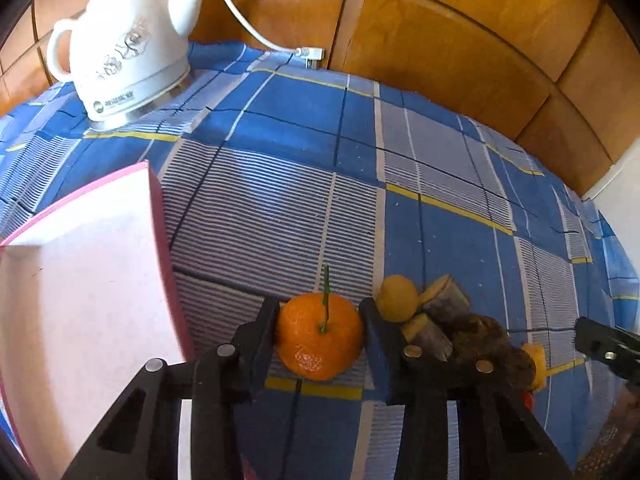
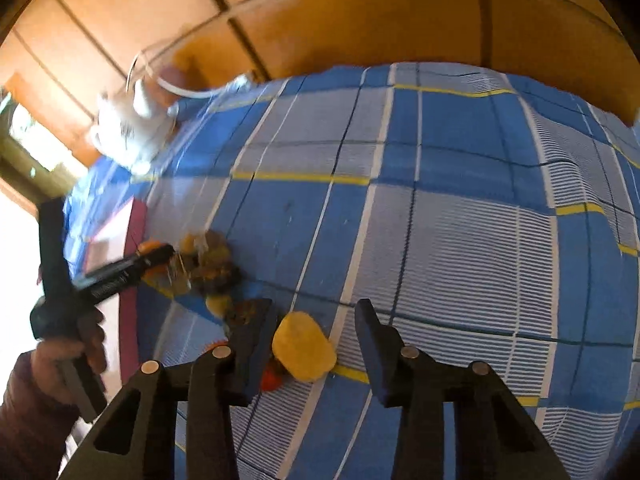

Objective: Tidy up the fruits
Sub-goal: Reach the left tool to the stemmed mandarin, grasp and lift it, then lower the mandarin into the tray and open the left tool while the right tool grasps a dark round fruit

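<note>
An orange tangerine (image 1: 320, 336) with a green stem sits on the blue checked cloth between the fingers of my left gripper (image 1: 320, 316); the jaws stand on either side of it, seemingly touching. A pink box (image 1: 80, 280) with a white inside lies just left of it. Right of the tangerine lies a pile of fruit pieces (image 1: 440, 320), yellow and brown. In the right wrist view my right gripper (image 2: 316, 316) is open around a yellow fruit piece (image 2: 304, 348), with a small red piece (image 2: 270, 378) beside it. The left gripper (image 2: 156, 258) shows there too, at the pile.
A white ceramic kettle (image 1: 124, 48) with a white cable (image 1: 256, 36) stands at the back left of the cloth-covered table (image 1: 360, 140). Wooden panelling (image 1: 440, 40) rises behind. The right gripper's tip (image 1: 604, 344) shows at the right edge of the left wrist view.
</note>
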Demonstrator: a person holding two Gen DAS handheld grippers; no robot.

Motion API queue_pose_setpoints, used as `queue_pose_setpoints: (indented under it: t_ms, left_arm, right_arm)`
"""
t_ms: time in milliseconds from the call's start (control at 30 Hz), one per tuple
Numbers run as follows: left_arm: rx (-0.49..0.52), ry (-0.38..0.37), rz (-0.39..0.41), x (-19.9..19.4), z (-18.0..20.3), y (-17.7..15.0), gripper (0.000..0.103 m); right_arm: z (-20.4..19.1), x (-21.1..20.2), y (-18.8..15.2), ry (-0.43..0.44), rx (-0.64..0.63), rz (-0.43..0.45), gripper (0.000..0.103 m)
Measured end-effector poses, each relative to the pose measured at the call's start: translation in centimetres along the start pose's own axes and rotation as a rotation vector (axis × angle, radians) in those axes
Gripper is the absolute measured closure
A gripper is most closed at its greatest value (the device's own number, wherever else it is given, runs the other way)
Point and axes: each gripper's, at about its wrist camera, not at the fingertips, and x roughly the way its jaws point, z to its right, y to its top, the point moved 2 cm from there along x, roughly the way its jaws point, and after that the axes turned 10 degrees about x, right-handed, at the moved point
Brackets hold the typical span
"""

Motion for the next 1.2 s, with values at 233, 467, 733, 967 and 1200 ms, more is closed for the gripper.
queue_pose_setpoints:
  t_ms: [233,467,733,967,1200]
  left_arm:
    - [0.040,-0.008,0.087,-4.1,0.6,-1.3,0.062]
    - [0.029,-0.020,0.129,-7.3,-0.5,-2.8,0.062]
    - [-0.020,0.024,0.153,-10.0,-4.2,-5.3,0.062]
    - [-0.075,0.076,0.145,-10.4,-7.7,-7.3,0.061]
    - [-0.082,0.125,0.129,-10.4,-9.7,-8.7,0.061]
  right_arm:
    - [-1.2,-0.4,-0.4,0.080,-0.039,0.024,0.061]
    - [-3.4,1.8,-1.9,-0.002,-0.148,-0.027,0.061]
    - [-1.6,1.7,-1.4,-0.044,-0.091,-0.026,0.061]
    - [-4.0,1.9,-1.4,0.058,-0.172,-0.033,0.059]
    - [-6.5,4.5,-1.0,-0.007,-0.317,-0.077,0.048]
